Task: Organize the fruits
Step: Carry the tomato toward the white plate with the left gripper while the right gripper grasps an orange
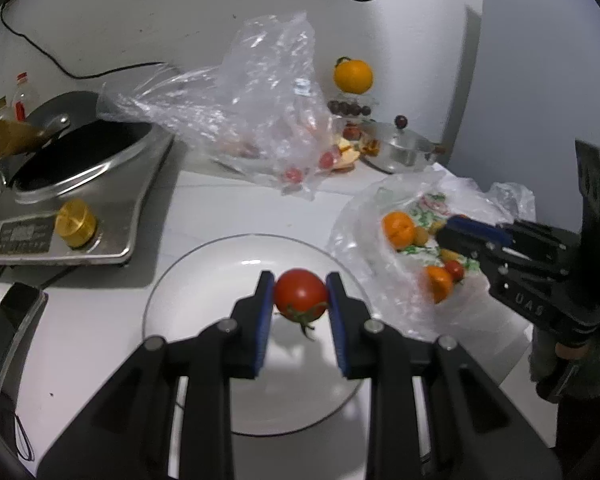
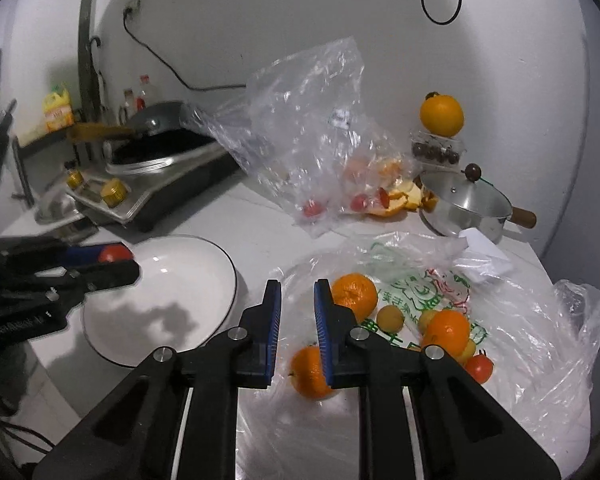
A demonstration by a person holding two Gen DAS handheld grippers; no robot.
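My left gripper (image 1: pixel 300 294) is shut on a red tomato (image 1: pixel 300 293) and holds it just above the white plate (image 1: pixel 204 280). In the right wrist view the tomato (image 2: pixel 114 255) shows over the plate's (image 2: pixel 204 280) left rim. My right gripper (image 2: pixel 297 304) is open and empty above a flattened plastic bag (image 2: pixel 540 344). On the bag lie three mandarins (image 2: pixel 354 294), (image 2: pixel 448 328), (image 2: pixel 310 372), a small yellow fruit (image 2: pixel 390 318) and a small tomato (image 2: pixel 480 368). In the left wrist view the right gripper (image 1: pixel 452 232) hovers over that bag (image 1: pixel 388 312).
An induction cooker with a black pan (image 1: pixel 80 172) stands at the left. A crumpled clear bag (image 2: pixel 312 132) with small tomatoes and peel lies at the back. A steel pot (image 2: pixel 464 204) and an orange on a fruit box (image 2: pixel 440 116) stand back right.
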